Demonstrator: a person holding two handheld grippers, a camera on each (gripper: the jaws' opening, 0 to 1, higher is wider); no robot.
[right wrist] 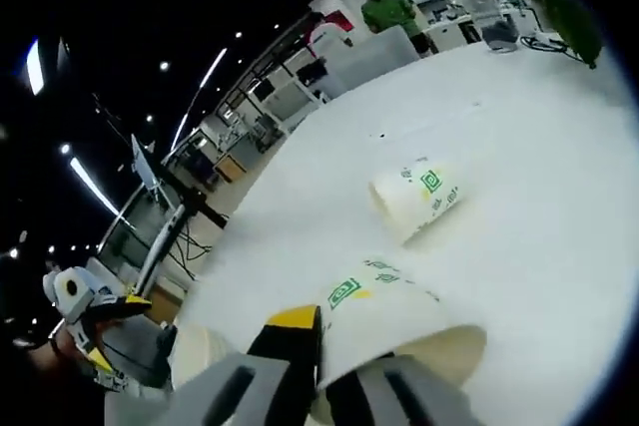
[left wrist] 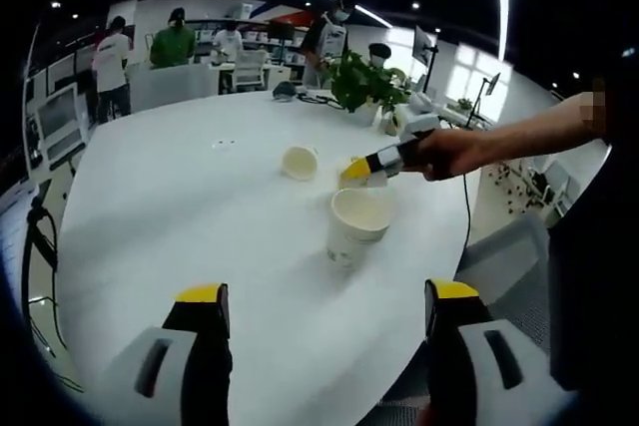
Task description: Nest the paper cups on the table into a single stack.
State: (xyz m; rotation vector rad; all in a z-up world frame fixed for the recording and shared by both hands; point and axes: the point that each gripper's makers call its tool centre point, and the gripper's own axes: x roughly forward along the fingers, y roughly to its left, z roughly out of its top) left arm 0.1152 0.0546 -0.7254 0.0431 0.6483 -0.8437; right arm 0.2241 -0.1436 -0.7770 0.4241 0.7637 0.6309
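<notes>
An upright white paper cup (left wrist: 357,226) with green logos stands near the table's right edge. My right gripper (left wrist: 364,169), held by a person's hand, sits at its far rim. Seen close in the right gripper view, my right gripper (right wrist: 334,346) is shut on the wall of that cup (right wrist: 399,321). Another cup (left wrist: 300,162) lies on its side farther in on the white table (left wrist: 180,207); it is the cup (right wrist: 419,197) lying beyond the held one. My left gripper (left wrist: 327,301) is open over the near table with nothing between its jaws, and it appears as the left gripper (right wrist: 112,331) low on the left.
A potted plant (left wrist: 364,82) and small items stand at the table's far right. A grey chair (left wrist: 509,246) is beside the right edge. Several people (left wrist: 175,42) stand by desks and chairs at the back. A monitor on a stand (right wrist: 150,177) is beyond the table.
</notes>
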